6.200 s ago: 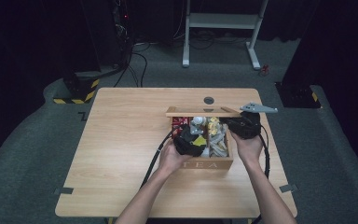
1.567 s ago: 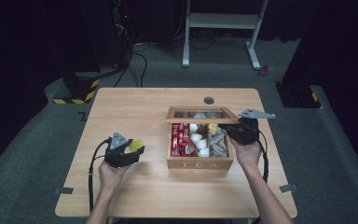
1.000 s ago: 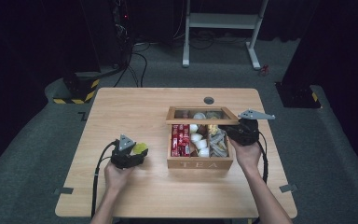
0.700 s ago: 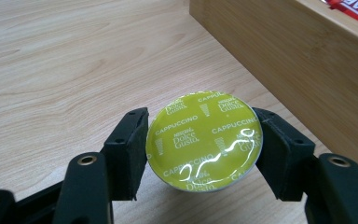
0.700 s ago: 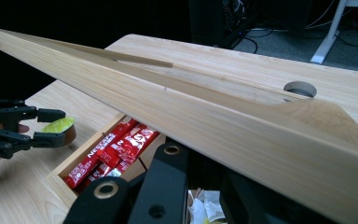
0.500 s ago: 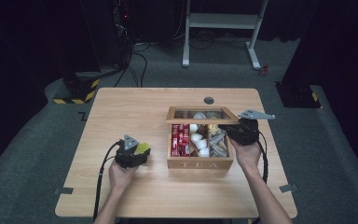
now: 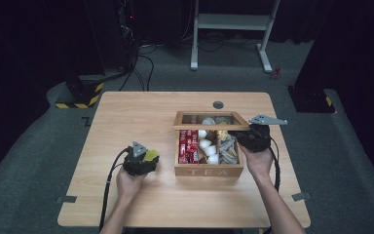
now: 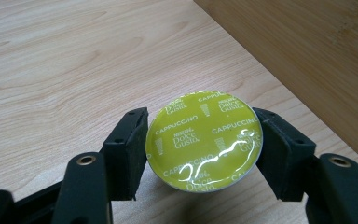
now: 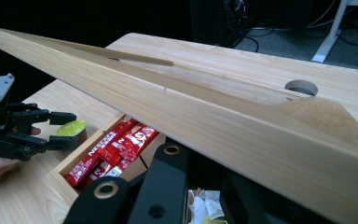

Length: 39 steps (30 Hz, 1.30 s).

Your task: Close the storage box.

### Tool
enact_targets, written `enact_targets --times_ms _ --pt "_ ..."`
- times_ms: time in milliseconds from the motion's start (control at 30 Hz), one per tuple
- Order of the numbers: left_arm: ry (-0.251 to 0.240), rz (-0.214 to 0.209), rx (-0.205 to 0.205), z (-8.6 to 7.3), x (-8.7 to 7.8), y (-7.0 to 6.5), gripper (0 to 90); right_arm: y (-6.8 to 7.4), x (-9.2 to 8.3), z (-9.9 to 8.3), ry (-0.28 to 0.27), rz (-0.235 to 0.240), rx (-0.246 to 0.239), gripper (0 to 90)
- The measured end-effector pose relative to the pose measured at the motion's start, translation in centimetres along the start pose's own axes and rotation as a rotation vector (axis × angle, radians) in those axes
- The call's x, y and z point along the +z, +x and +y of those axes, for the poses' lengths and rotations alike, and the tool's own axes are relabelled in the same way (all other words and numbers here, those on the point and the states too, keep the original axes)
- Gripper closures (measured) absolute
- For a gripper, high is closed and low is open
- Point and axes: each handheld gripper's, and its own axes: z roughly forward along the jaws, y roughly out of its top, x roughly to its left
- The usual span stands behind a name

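Note:
A lime-green cappuccino capsule (image 8: 205,140) sits foil-up between the pads of my left gripper (image 8: 200,135), which is shut on it just over the tabletop. From above, that gripper (image 7: 148,158) and capsule (image 7: 151,155) are left of the wooden tea box (image 7: 208,171). My right gripper (image 7: 246,136) is at the box's right rear corner, shut on the raised lid (image 7: 210,121). The lid (image 9: 205,116) slants across the right gripper view above one black finger (image 9: 168,172). Red sachets (image 9: 116,149) fill the box's left compartment.
The box also holds white pods (image 7: 207,146) and grey packets (image 7: 227,148). A round cable hole (image 7: 218,104) is in the table behind the box. Bare wood lies left of and in front of the box. Cables trail from both grippers off the near edge.
Early on my left gripper was inside the box; it then came out to the left with the capsule and has lately crept right, towards the box. The right gripper has kept the lid up.

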Motion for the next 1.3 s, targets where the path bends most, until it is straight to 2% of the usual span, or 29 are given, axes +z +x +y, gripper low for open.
enact_targets --times_ms 167,267,300,467,833,1167,1300 --pt "0.014 -0.012 0.012 -0.1 0.2 -0.2 37.6 0.0 0.0 0.1 -0.001 0.002 0.001 89.9" --pt "0.008 -0.027 -0.011 0.0 0.2 -0.1 34.3 0.0 0.0 0.0 -0.001 0.003 0.001 89.9" --pt "0.007 -0.036 -0.014 0.0 0.1 0.0 30.5 0.0 0.0 0.1 0.000 0.004 0.002 89.9" --pt "-0.008 -0.049 -0.026 0.1 -0.2 0.1 25.0 -0.1 0.0 0.0 0.002 0.006 0.002 89.9" --pt "-0.043 -0.084 -0.036 0.4 -1.3 0.3 22.5 -0.1 0.0 0.0 0.000 0.009 0.003 89.9" --pt "-0.085 -0.083 -0.060 0.5 -2.7 0.7 23.1 0.0 0.0 -0.1 0.000 0.013 0.010 89.9" --pt "-0.098 -0.066 -0.093 0.2 -3.7 1.6 23.6 0.0 0.0 -0.2 0.001 0.016 0.011 89.9"
